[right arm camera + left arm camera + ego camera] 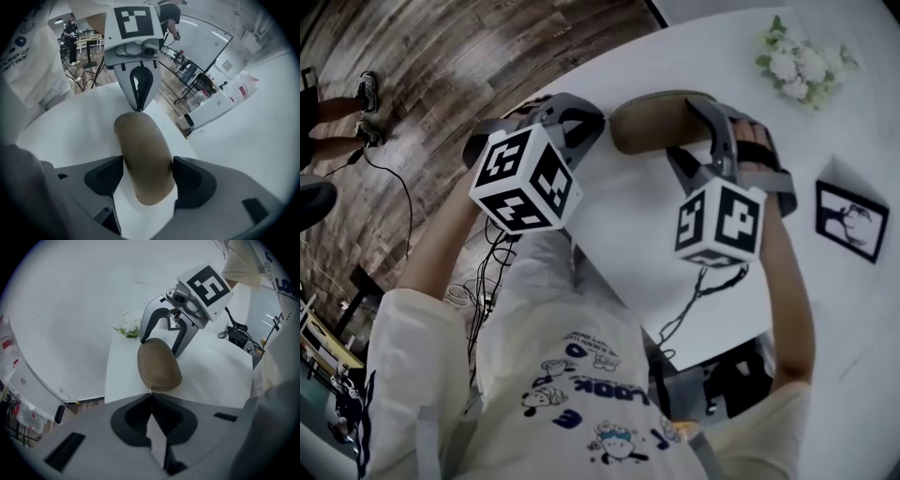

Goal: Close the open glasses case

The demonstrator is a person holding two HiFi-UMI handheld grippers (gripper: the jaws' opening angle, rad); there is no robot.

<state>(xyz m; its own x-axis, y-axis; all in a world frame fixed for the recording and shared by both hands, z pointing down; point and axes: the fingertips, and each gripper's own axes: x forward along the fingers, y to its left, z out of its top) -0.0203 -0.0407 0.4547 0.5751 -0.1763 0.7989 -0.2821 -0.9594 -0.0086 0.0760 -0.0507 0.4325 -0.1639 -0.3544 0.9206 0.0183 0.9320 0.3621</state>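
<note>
Matt tan suede-like glasses case (143, 154), smooth white table (623, 220)

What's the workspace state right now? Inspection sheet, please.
Surface: white table.
Job's things: brown glasses case lying flat, lid looks down.
Clutter: white flower bunch; black-and-white picture card.
Grippers: left gripper shut, tips at the case's end; right gripper clamped across the case.
Cables: black cable hanging below the right gripper.
Surroundings: wood floor; someone's feet at its edge.
</note>
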